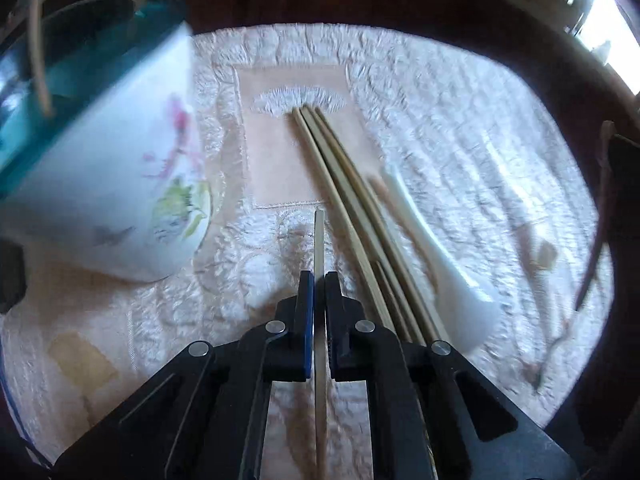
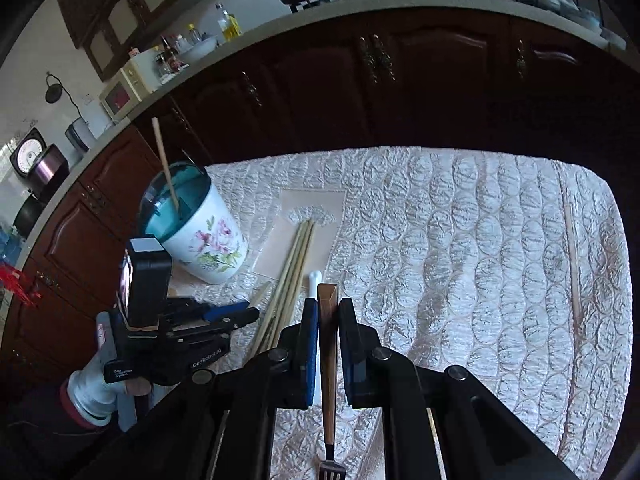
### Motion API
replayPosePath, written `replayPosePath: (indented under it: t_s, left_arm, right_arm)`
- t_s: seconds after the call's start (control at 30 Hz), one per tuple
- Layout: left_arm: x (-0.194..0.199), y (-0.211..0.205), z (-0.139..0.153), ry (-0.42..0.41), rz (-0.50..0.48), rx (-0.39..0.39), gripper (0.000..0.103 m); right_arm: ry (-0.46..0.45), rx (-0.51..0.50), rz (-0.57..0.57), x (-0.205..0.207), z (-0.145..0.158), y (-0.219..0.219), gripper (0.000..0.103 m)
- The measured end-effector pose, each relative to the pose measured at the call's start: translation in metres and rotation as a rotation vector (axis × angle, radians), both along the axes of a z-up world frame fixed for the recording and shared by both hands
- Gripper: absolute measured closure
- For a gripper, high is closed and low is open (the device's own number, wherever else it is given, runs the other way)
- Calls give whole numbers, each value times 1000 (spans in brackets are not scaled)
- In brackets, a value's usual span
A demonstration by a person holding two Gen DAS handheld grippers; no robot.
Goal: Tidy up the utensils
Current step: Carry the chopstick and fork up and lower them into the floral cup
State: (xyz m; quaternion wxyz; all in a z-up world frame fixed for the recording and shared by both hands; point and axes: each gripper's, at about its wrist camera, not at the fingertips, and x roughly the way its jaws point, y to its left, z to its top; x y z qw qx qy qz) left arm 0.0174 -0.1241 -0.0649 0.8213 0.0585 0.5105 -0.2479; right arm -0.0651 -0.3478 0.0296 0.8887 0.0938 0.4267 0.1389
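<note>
My left gripper (image 1: 319,276) is shut on a single pale chopstick (image 1: 319,240) that runs back between its fingers. The right wrist view shows that same left gripper (image 2: 250,312) low at the left, held by a gloved hand (image 2: 92,396). My right gripper (image 2: 328,304) is shut on the brown wooden handle of a fork (image 2: 328,360), tines (image 2: 332,470) toward the camera. A bundle of chopsticks (image 1: 340,188) (image 2: 294,260) and a white spoon (image 1: 444,268) (image 2: 316,278) lie on the cloth. A floral cup (image 1: 116,176) (image 2: 204,236) with a teal inside holds one chopstick (image 2: 166,164).
A quilted pale cloth (image 2: 480,260) covers the table, with a pink mat (image 1: 280,160) under the chopstick tips. One more chopstick (image 2: 574,264) lies near the right edge. Dark wooden cabinets (image 2: 380,80) stand beyond the table's far edge.
</note>
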Motion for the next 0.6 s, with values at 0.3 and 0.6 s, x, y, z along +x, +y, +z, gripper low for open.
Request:
replayPosePath:
  t_s: [0.3, 0.6]
  left_arm:
    - [-32, 68, 76, -81, 61, -233, 99]
    - [-52, 123, 161, -266, 130, -332, 99]
  right_arm:
    - [-85, 12, 38, -21, 38, 11, 94]
    - [-164, 58, 79, -13, 78, 32, 94]
